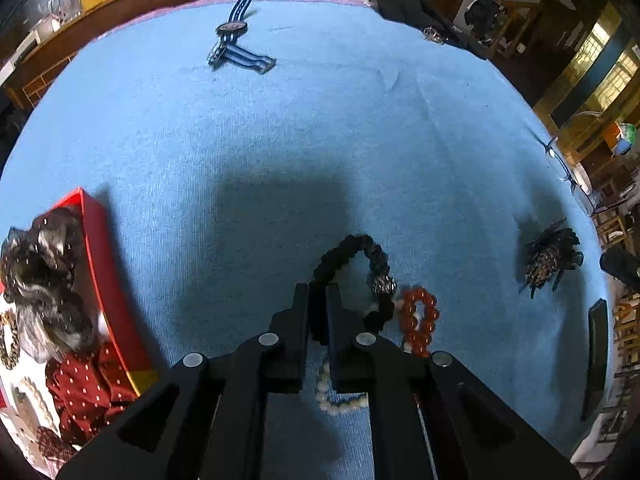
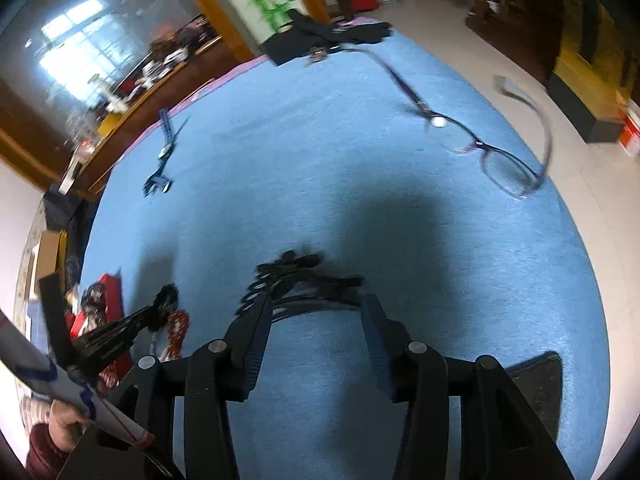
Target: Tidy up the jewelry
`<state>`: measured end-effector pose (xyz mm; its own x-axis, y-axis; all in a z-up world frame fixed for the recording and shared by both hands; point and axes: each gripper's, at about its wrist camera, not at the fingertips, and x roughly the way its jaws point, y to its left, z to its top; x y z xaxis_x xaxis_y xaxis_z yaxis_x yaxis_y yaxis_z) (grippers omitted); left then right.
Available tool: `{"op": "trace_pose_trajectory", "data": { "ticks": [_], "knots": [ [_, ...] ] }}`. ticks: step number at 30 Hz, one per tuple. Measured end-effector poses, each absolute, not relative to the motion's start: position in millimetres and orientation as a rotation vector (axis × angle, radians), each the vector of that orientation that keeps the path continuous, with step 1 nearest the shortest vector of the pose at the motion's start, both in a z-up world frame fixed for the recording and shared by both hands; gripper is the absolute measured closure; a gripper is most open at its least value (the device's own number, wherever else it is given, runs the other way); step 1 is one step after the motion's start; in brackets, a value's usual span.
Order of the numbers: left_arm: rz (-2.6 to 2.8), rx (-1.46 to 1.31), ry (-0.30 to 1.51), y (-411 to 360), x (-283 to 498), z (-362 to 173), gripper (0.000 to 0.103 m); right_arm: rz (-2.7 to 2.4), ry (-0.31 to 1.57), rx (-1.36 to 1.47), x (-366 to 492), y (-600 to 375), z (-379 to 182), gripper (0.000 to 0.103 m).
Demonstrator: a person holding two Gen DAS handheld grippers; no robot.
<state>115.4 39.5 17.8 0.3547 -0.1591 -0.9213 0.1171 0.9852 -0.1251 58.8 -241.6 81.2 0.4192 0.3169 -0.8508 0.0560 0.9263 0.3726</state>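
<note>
My left gripper (image 1: 318,294) is shut on a black scrunchie bracelet (image 1: 374,264) with a silver charm, over the blue cloth. A red bead bracelet (image 1: 420,320) and a white bead bracelet (image 1: 332,396) lie beside and under it. A red box (image 1: 108,280) at the left holds hair ties, a chain and pearls. My right gripper (image 2: 316,300) is open, its fingers on either side of a black hair clip (image 2: 296,268), which also shows in the left wrist view (image 1: 550,256). The left gripper shows in the right wrist view (image 2: 160,304).
A striped blue watch (image 1: 236,36) lies at the far side of the blue tablecloth (image 1: 280,140). Glasses (image 2: 492,156) lie near the right edge. A black cloth (image 1: 420,8) with a small trinket sits at the far corner. A dark flat object (image 2: 540,384) lies near the right front.
</note>
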Motion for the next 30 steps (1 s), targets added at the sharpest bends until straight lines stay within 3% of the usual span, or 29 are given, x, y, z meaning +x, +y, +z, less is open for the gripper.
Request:
{"op": "trace_pose_trajectory", "data": {
  "ticks": [4, 5, 6, 12, 14, 21, 24, 28, 30],
  "knots": [
    [-0.177, 0.017, 1.171, 29, 117, 19, 0.086, 0.253, 1.149, 0.351, 55, -212, 81, 0.053],
    [-0.171, 0.052, 1.159, 26, 117, 19, 0.089, 0.275, 1.155, 0.352, 53, -205, 80, 0.053],
    [-0.158, 0.078, 1.150, 25, 116, 18, 0.098, 0.311, 1.169, 0.343, 51, -193, 78, 0.053],
    [-0.163, 0.017, 1.141, 41, 111, 25, 0.099, 0.429, 1.233, 0.255, 46, -132, 58, 0.054],
    [-0.164, -0.005, 1.131, 47, 109, 30, 0.099, 0.453, 1.250, 0.216, 47, -114, 51, 0.067],
    [-0.154, -0.051, 1.097, 67, 105, 48, 0.099, 0.488, 1.272, 0.121, 54, -71, 32, 0.073],
    [-0.156, -0.055, 1.089, 71, 103, 52, 0.099, 0.480, 1.283, 0.097, 57, -64, 24, 0.079],
    [-0.163, -0.060, 1.079, 73, 99, 57, 0.099, 0.476, 1.263, 0.076, 58, -61, 24, 0.095],
    [-0.168, -0.066, 1.075, 73, 97, 59, 0.099, 0.460, 1.259, 0.079, 57, -65, 25, 0.095]
  ]
}}
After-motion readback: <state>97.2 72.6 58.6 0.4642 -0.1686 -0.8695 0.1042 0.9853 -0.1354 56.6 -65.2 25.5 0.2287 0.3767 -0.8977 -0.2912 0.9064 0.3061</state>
